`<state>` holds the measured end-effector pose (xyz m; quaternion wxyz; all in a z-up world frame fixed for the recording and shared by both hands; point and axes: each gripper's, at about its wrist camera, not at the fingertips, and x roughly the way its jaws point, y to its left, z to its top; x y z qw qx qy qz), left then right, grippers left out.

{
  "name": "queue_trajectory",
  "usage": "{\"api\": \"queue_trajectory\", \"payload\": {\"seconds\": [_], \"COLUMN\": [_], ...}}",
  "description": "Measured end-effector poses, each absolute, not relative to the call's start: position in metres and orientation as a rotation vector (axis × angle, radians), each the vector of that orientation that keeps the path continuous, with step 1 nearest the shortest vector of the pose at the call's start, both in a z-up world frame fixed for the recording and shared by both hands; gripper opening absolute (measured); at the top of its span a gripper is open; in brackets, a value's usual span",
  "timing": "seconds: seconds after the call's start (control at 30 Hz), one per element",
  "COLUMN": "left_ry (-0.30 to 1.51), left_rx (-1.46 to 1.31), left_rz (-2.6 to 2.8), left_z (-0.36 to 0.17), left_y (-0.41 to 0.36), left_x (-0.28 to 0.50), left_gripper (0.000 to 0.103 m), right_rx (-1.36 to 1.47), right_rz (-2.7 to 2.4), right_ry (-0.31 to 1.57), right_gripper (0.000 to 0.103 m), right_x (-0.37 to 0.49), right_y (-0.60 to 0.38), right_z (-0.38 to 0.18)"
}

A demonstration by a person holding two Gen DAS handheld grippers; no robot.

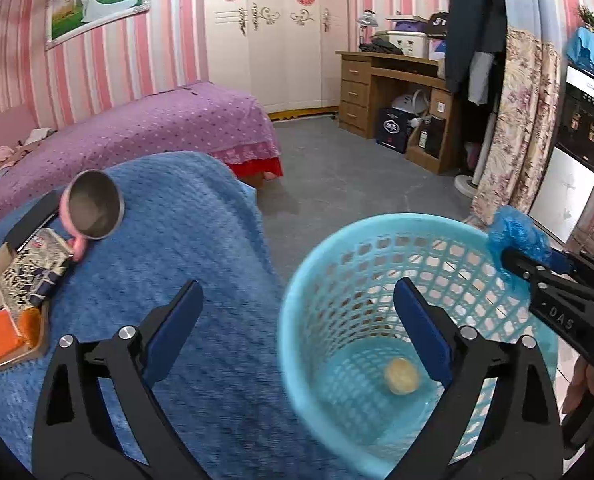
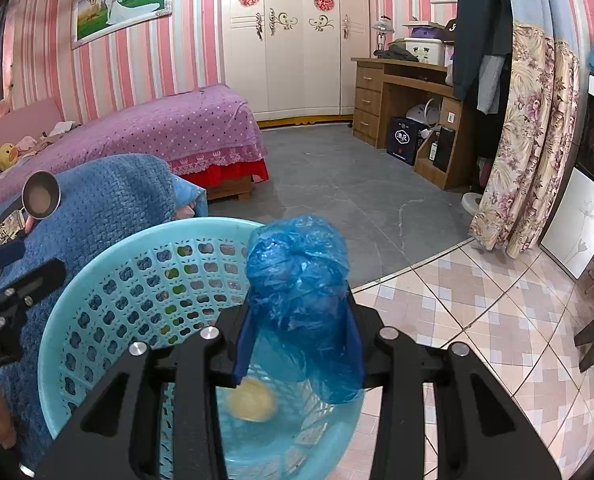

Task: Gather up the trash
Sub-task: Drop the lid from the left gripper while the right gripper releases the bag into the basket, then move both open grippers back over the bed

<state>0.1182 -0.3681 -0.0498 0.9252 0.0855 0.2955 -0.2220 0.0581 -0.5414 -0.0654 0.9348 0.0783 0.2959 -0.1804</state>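
The right gripper pinches a crinkled blue plastic bag at the lattice bin's two-o'clock rim. The left gripper is spread, empty. A pale round lump lies inside.

left tool: matte black, angular linkage arms with slotted cut-outs
left tool fingers: flat dark blue pads on black backing
left tool fasteners: round silver screw heads at the linkage joints
right tool: the same black frame with long slots, silver screw heads on top
right tool fingers: dark blue pads
right tool marking: pale letters "DAS" on its black side, seen from the left wrist
hand: partly visible at the black handle
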Motion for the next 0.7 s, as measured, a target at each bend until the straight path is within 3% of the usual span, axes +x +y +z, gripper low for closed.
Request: {"api": "queue_trajectory", "payload": {"seconds": [0.33, 0.4, 0.47, 0.53, 0.6, 0.7], "left_ry": [0.621, 0.618, 0.618, 0.616, 0.609, 0.599], "left_rx": [0.127, 0.124, 0.113, 0.105, 0.107, 0.101], "left_rz": [-0.381, -0.370, -0.364, -0.355, -0.347, -0.335], "left_z": [-0.047, -0.045, -0.043, -0.041, -0.038, -0.033], "left_y": [-0.330, -0.322, -0.315, -0.307, -0.300, -0.289], "left_x": [0.132, 0.132, 0.133, 0.134, 0.133, 0.131], "left_gripper": [0.096, 0.096, 0.096, 0.097, 0.097, 0.097], "right_rx": [0.126, 0.133, 0.133, 0.122, 0.114, 0.111], "right_rz": [-0.353, -0.363, -0.367, -0.370, -0.377, -0.383], "right_ry": [0.613, 0.607, 0.596, 0.593, 0.586, 0.575], "right_gripper": [0.041, 0.060, 0.072, 0.075, 0.087, 0.094], "right_x": [0.068, 0.068, 0.067, 0.068, 0.069, 0.071], "right_y": [-0.526, -0.526, -0.523, -0.519, -0.515, -0.508], "right_z": [-0.064, -0.062, -0.059, -0.057, -0.054, -0.050]}}
